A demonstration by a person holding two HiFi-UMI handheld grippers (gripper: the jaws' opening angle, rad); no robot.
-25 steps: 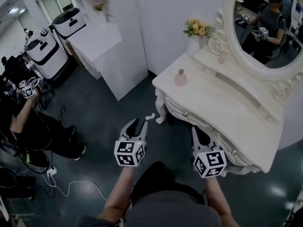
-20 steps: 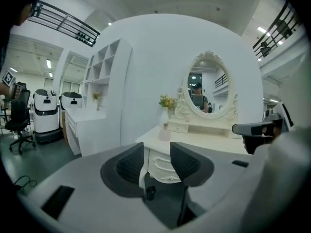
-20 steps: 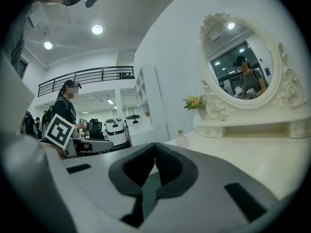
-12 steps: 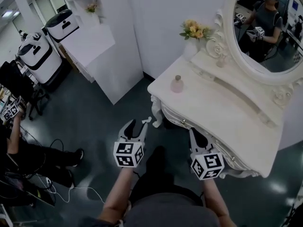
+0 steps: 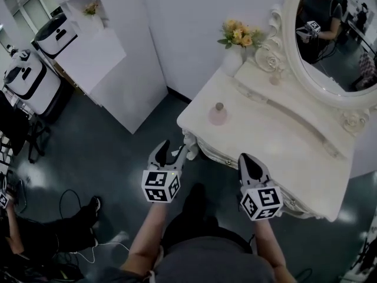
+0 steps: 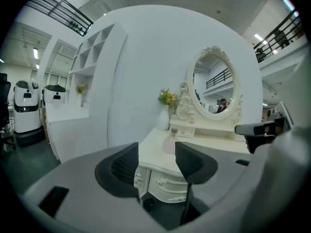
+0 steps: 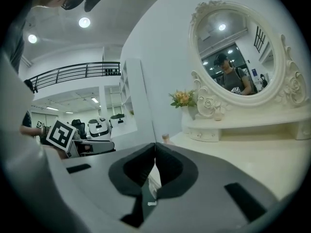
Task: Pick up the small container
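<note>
The small container is a pale pink bottle [image 5: 218,114] with a round stopper, upright near the left corner of the white dressing table [image 5: 283,140]. My left gripper [image 5: 172,151] hangs over the dark floor just short of that corner; its jaws are opening with nothing between them. In the left gripper view the bottle [image 6: 170,142] shows far off through the gap of the left gripper [image 6: 156,158]. My right gripper [image 5: 245,159] is shut and empty at the table's front edge. In the right gripper view the bottle [image 7: 165,138] peeks just above the right gripper [image 7: 155,148].
A white vase of yellow flowers [image 5: 234,55] and a small jar [image 5: 274,78] stand on the raised back shelf under the oval mirror [image 5: 336,34]. A white cabinet [image 5: 88,55] and white machines [image 5: 26,81] stand far left. A seated person [image 5: 41,240] and cables are lower left.
The left gripper's jaws have spread wider. Both grippers have come closer to the table's front, and the head view has swung so the bottle sits nearer the left gripper.
</note>
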